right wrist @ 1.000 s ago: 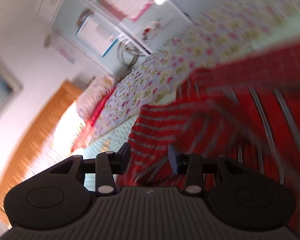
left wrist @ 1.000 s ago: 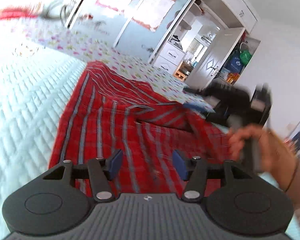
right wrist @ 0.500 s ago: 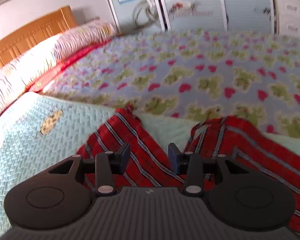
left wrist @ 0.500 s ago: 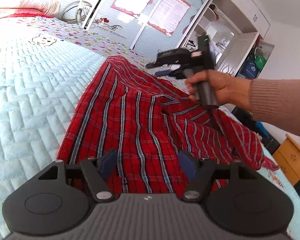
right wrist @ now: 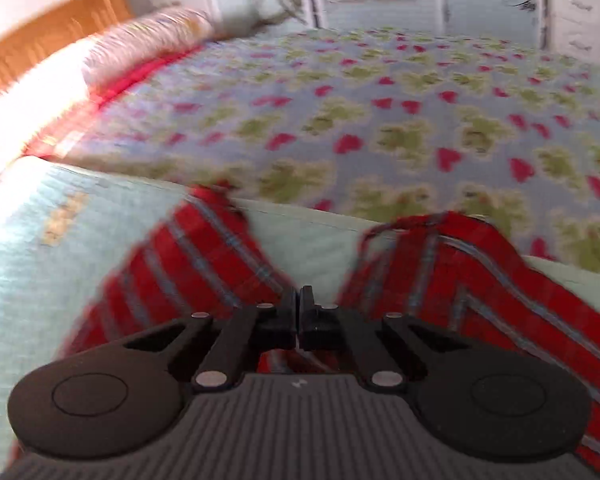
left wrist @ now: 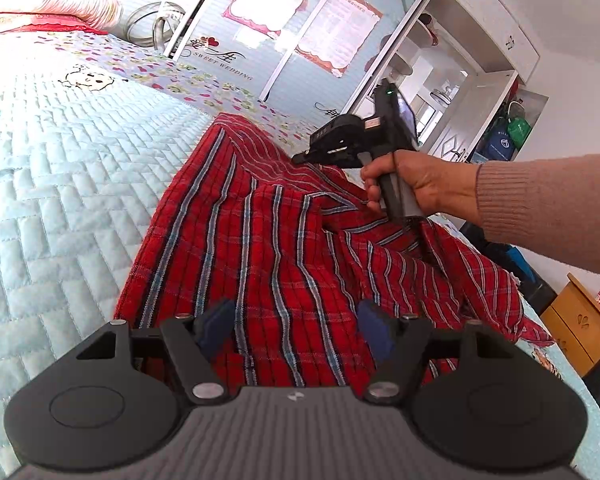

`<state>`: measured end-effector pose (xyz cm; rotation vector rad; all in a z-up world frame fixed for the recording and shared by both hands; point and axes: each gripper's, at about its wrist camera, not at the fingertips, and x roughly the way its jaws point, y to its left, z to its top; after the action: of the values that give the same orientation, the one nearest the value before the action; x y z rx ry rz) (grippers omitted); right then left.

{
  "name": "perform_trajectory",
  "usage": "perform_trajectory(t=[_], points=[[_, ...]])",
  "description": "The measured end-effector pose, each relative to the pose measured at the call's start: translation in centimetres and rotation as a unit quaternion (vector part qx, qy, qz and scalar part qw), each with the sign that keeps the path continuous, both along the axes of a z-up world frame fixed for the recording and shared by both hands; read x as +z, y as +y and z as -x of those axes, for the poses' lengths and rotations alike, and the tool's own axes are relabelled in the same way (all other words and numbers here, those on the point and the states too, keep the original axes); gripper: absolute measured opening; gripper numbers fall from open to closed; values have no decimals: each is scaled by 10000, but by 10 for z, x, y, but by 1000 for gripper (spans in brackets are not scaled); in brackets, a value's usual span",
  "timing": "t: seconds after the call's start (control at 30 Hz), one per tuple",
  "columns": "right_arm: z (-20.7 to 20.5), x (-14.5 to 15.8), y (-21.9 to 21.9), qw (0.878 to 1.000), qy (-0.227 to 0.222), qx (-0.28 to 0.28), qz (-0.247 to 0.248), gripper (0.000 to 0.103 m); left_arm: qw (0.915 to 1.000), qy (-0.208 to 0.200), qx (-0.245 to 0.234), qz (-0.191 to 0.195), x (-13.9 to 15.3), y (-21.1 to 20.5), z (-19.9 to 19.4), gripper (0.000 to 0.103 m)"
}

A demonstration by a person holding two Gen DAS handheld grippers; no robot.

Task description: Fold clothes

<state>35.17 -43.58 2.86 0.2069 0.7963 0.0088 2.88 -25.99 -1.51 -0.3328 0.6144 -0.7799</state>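
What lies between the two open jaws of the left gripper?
In the left wrist view, the left gripper has only the red plaid garment between its jaws; they do not press on it.

Left gripper (left wrist: pixel 296 330): dark grey ribbed housing, two round black discs at 8 and 4 o'clock, black linkage arms pinned with silver screws, blue pads (left wrist: pixel 374 326) on the fingers, small white logo at centre. Right gripper (right wrist: pixel 299 312): same ribbed grey body, same discs and silver screws, black finger blocks. Seen from the left wrist: black head, grey handle, tiny green light on top. Right hand (left wrist: pixel 414 178) at 2 o'clock; ribbed-cuff knitted sleeve (left wrist: pixel 548 208), dusty pink-brown.
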Motion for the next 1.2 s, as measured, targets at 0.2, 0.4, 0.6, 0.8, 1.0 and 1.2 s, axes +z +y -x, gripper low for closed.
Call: perform_trajectory(t=[0.2,0.4,0.6,0.8,1.0,1.2], points=[[40,18,-15,9952,-624,-542,-514,25,10000,24,-11,29,-1,0,-1,71],[194,65,-102,9664,-1387,-1215,-1790,38,10000,28,-8,-22,-1,-2,-1,71],[382,85,-162,9204,-1483,-2393,-2712,48,9999,44,-8,-119,1,-4,-1,71],[482,48,-153,8706,-1068,-3494,-3297,55,9996,35,-3,-272,3,-7,-1,71],[476,-13,-149,8641,-934,-3725,-3252,57,9994,25,-2,-355,4,-9,0,71],[453,-40,-132,8725,-1258,-3583,-3076,55,9993,11,7,-384,4,-10,1,71]])
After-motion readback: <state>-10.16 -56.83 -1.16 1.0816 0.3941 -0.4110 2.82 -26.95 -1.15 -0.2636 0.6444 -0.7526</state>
